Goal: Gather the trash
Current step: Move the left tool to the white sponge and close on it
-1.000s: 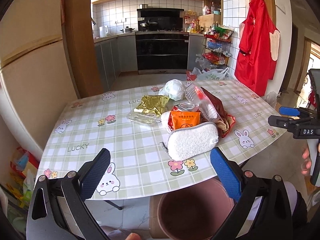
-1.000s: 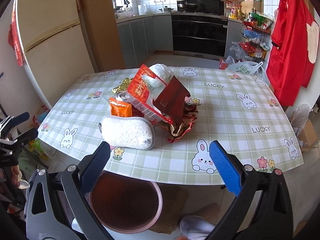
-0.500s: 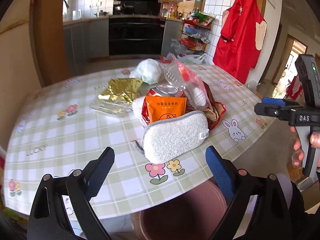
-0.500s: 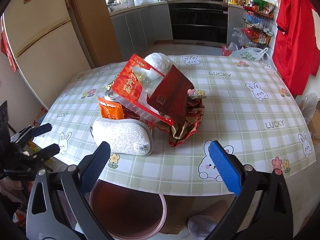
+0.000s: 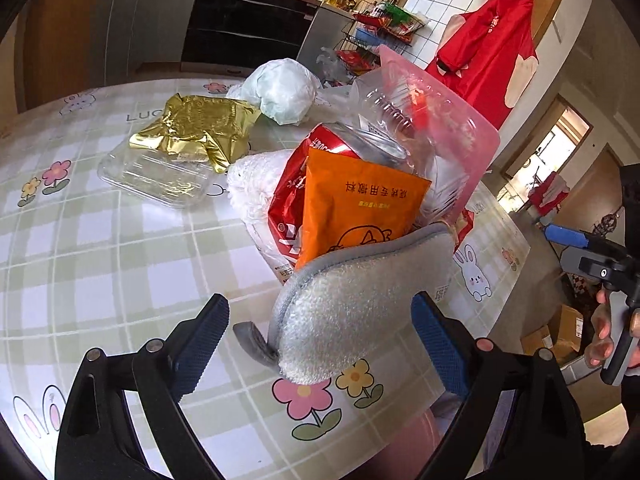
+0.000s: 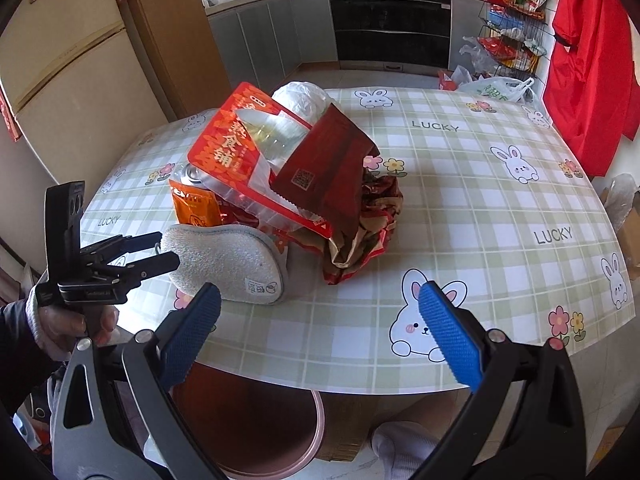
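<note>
Both tools lower, left tool (image 5: 320,336) nearer sponge (image 5: 360,304)

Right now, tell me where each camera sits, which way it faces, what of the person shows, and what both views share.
Left wrist: on the left claw, angled down at the white sponge on the table; the right claw and its hand show.
Right wrist: on the right claw, angled down over the table edge and bin; the left claw and its hand show.
Shared: sponge, orange packet, red can, white bag.
</note>
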Available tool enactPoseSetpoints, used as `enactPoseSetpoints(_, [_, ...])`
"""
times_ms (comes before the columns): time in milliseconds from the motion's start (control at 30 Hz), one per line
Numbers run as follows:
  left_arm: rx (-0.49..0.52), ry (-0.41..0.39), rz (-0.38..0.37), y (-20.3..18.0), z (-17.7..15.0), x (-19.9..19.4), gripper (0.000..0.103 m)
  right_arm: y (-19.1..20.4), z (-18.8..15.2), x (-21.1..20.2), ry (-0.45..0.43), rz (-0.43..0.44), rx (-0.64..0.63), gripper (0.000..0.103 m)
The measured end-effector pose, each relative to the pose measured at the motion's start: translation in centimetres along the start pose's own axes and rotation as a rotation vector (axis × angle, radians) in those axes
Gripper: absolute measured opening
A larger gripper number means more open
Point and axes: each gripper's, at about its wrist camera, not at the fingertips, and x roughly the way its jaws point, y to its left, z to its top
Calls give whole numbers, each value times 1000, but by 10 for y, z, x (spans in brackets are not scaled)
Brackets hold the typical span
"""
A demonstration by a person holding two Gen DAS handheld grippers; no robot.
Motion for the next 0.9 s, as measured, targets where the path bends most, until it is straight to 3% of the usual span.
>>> enactPoseSetpoints(267, [74, 49, 5, -20, -9, 11, 89, 5, 1, 1, 1, 7, -10, 98])
enactPoseSetpoints(367, [91, 63, 30, -24, -12, 13, 74, 4, 0, 0, 2, 13, 5, 98])
enactPoseSetpoints(433, [106, 78, 32, -27, -15, 12, 71, 5, -1, -1, 0, 13, 3, 98])
enactPoseSetpoints(567, [155, 108, 31, -36, -25, 14, 71, 5, -3, -2, 3, 12, 4, 98])
enactPoseSetpoints(733, [117, 134, 5, -38, -32, 19, 71, 4, -10, 2, 26, 2, 8, 98])
enactPoseSetpoints(900, [140, 145, -3, -46, -34, 20, 72, -4, -17, 7, 51, -8, 34, 98])
